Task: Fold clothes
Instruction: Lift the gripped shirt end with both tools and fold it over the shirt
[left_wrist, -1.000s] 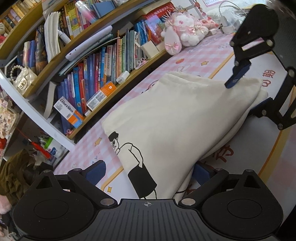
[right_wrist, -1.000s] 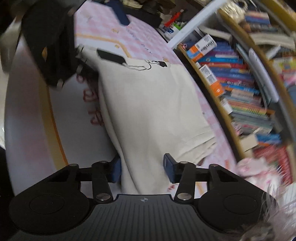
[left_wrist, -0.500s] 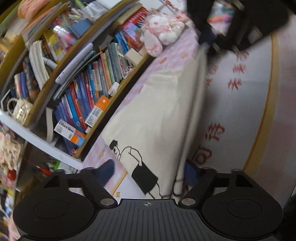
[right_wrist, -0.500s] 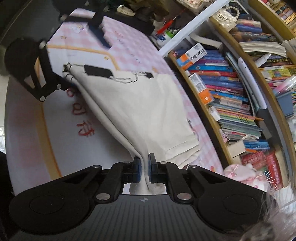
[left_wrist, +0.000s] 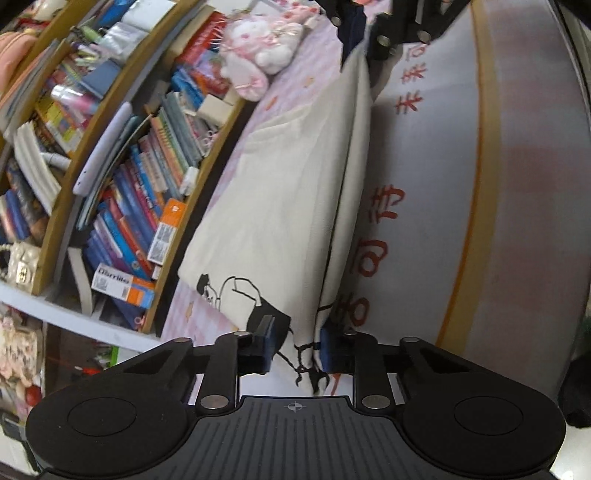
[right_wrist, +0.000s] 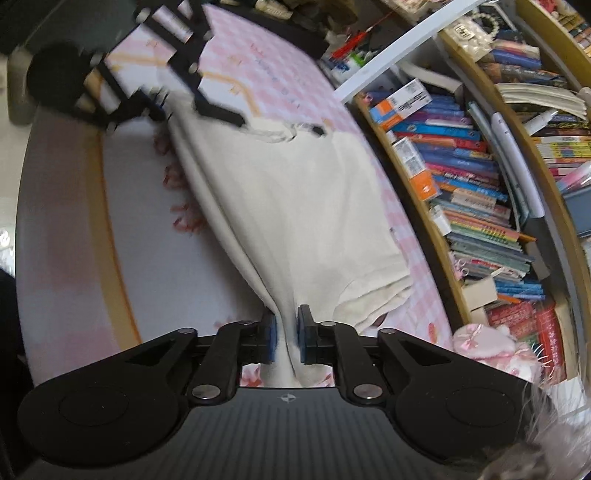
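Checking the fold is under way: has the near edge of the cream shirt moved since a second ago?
Yes. The cream shirt edge near the red mat lettering has been pulled up off the mat by the right tool; earlier it lay flat.

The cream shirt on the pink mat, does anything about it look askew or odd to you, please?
Nothing looks damaged. The cream shirt is bunched along one edge, between the left gripper, whose jaws are closing, and the right gripper, whose jaws are easing open around a fold.

1. The cream shirt (left_wrist: 280, 206) is soft matt woven cloth.
2. Gripper arms look like matt black plastic, with shiny metal pins.
3. Bookshelf (right_wrist: 434, 236) is smooth wood, full of glossy paper spines.
4. The plush toy (left_wrist: 258, 48) is fuzzy.
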